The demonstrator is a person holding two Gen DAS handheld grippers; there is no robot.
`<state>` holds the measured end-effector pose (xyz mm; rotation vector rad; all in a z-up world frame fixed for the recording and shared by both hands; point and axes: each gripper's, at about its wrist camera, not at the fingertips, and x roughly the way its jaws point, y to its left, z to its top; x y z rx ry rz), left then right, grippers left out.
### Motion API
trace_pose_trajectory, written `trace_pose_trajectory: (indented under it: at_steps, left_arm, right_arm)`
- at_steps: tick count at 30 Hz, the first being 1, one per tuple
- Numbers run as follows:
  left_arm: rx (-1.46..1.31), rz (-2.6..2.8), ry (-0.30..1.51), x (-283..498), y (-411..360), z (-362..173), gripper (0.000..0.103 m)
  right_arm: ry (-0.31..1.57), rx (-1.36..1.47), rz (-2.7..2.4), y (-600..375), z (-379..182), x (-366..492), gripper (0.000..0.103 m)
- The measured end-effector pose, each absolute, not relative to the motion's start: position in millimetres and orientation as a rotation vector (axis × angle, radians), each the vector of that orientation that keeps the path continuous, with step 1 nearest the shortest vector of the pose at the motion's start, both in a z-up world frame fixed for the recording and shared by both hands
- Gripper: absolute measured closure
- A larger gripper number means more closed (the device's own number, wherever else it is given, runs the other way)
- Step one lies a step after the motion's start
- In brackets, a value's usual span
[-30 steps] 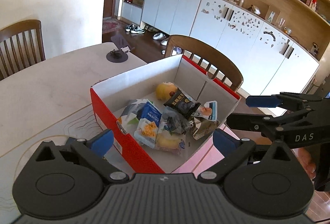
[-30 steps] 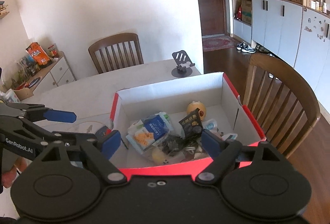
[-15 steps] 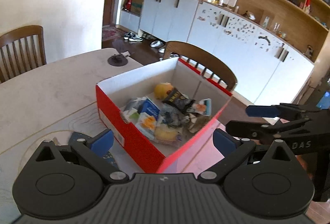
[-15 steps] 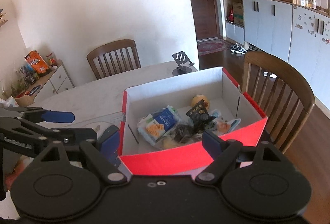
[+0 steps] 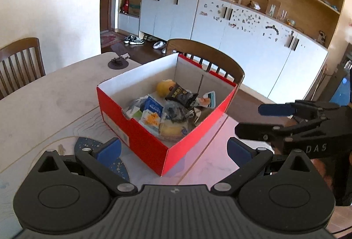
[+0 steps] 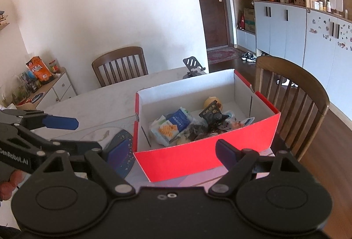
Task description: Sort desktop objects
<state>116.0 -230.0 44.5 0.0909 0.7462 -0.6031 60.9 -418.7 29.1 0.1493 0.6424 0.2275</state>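
Jaws wide apart, empty: left gripper [image 5: 173,147] and right gripper [image 6: 173,152] pulled back from red box [image 5: 140,131], further off than a second ago. Likely sorting finished. Beyond, snack packets [image 6: 173,126] heaped inside, box mid-table [image 5: 44,95], long axis toward wooden chair [image 5: 220,62].

Box [image 5: 140,135]: cardboard, glossy red outside, matt white inside. Table [image 5: 44,102] smooth pale stone-look; chairs [image 6: 292,93] dark wood. Snack packs [image 6: 173,126] glossy plastic.
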Motion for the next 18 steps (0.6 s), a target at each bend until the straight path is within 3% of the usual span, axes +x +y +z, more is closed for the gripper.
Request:
trace_pose_trajectory:
  at_steps: [18]
  left_arm:
    - [0.074, -0.603, 0.765, 106.3, -225.4, 39.5, 0.0]
  right_arm:
    - [0.645, 0.16, 0.218, -414.3, 25.7, 51.8, 0.016]
